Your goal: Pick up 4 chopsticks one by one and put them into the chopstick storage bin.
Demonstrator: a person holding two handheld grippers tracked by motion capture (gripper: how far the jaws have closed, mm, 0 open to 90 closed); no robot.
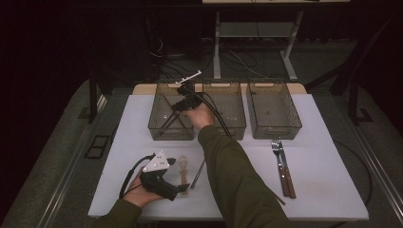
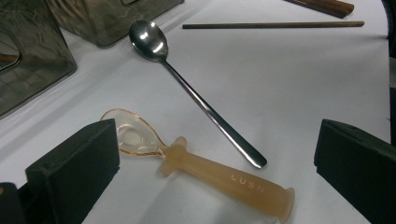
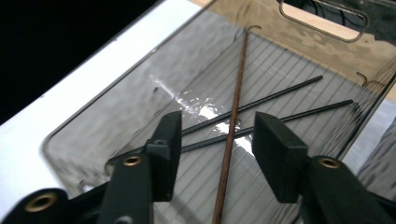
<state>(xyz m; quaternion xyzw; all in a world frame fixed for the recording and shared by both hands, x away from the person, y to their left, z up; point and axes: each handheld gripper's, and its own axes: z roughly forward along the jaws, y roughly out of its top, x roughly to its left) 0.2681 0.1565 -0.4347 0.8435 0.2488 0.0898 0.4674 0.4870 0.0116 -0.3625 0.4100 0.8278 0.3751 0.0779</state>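
Right gripper view: tool (image 3: 212, 140) apart over bin (image 3: 93, 116) with brown chopstick (image 3: 235, 112) across two black chopsticks (image 3: 280, 105).

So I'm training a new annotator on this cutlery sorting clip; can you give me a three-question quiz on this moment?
1. True or false: the right gripper is clamped shut on the brown chopstick.
2. Which item lies between the left gripper jaws: A) the metal spoon, B) the translucent orange spoon, C) the forks?
3. How many black chopsticks lie in the left bin?

Key: 1. False; its jaws stand apart around the stick. 2. B. 3. Two.
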